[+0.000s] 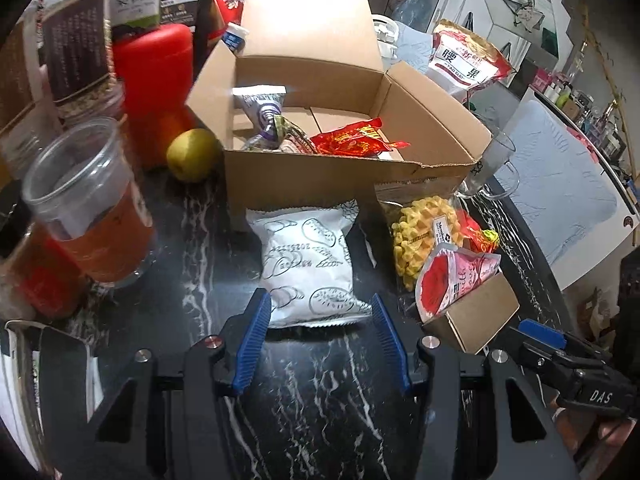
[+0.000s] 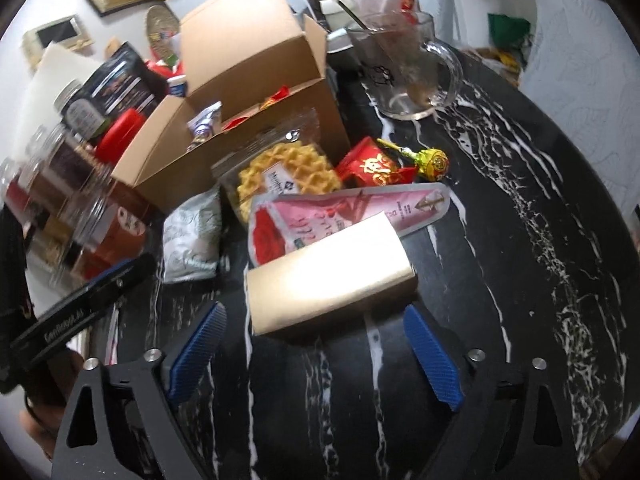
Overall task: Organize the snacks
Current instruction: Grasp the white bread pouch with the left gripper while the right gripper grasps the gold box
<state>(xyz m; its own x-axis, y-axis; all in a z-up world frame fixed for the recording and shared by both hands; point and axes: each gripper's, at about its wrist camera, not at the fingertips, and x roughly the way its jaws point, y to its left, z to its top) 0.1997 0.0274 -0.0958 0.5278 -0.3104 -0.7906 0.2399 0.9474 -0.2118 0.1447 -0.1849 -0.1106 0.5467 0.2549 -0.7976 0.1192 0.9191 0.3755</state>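
Note:
A white snack packet [image 1: 308, 264] with line drawings lies on the black marble table [image 1: 320, 392], in front of an open cardboard box [image 1: 320, 178]. My left gripper [image 1: 319, 304] is open, its blue pads either side of the packet's near end without pressing it. My right gripper [image 2: 316, 312] stands wide open just short of a small kraft box [image 2: 328, 280], which lies on a pink rose pouch [image 2: 320, 212]. A waffle packet [image 2: 288, 172] leans on the big box. Inside the big box are a purple-white packet [image 1: 264, 112] and red sweets [image 1: 356, 138].
A red packet [image 2: 368, 164] and a lollipop [image 2: 430, 160] lie beyond the pouch, with a glass mug [image 2: 408, 76] behind them. At the left stand a plastic cup [image 1: 88, 200], jars, a red canister [image 1: 154, 80] and a yellow-green fruit [image 1: 191, 154]. A cashew bag [image 1: 468, 60] stands behind the box.

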